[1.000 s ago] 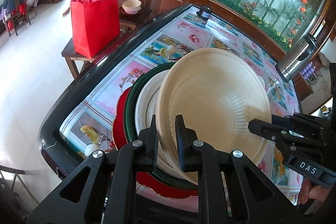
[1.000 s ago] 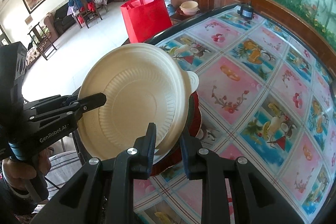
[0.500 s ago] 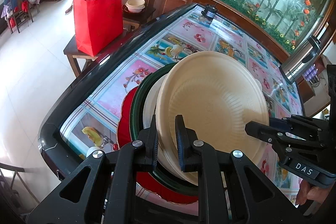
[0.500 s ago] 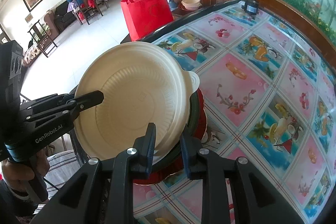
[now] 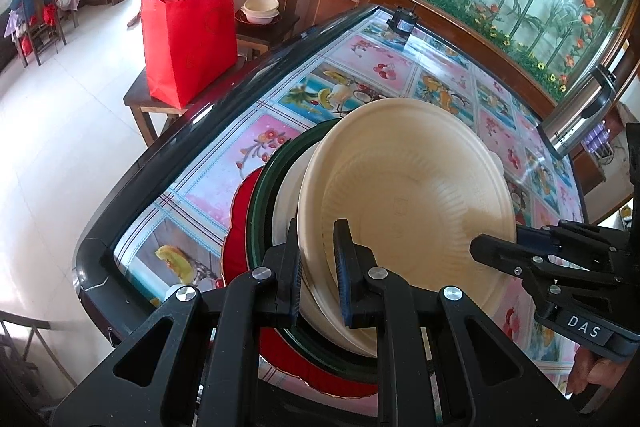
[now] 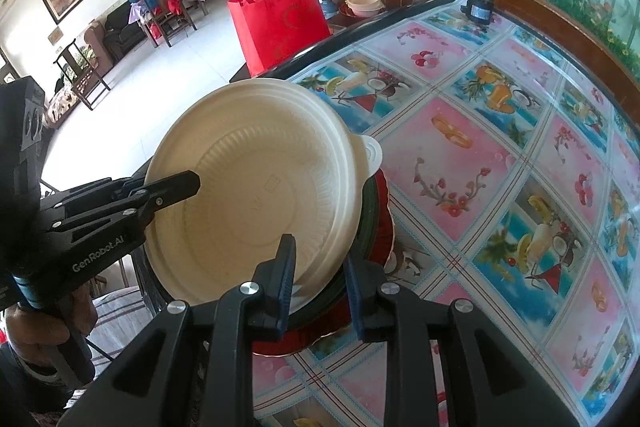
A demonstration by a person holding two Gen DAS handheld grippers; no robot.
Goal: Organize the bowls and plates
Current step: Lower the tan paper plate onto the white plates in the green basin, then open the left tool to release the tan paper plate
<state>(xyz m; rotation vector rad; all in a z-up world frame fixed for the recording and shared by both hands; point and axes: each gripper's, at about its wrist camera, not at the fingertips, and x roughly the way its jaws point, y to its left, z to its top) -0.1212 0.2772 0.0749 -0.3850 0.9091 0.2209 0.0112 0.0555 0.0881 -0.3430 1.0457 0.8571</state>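
- Our left gripper [image 5: 316,271] pinches the rim of the cream bowl [image 5: 408,203], at 6 o'clock in its own view.
- Our right gripper [image 6: 320,283] has its fingers around the bowl's rim and the stack's edge; we cannot tell if they press.
- The bowl is tilted above the green plate [image 5: 264,187] and red plate [image 5: 240,227], near the table [image 6: 500,147] edge.

White letters "DAS" stand on the black plastic body of the right gripper [image 5: 496,254] seen from the left wrist, and "GenRobot.AI" stands in white on the black plastic body of the left gripper [image 6: 188,183] seen from the right wrist.
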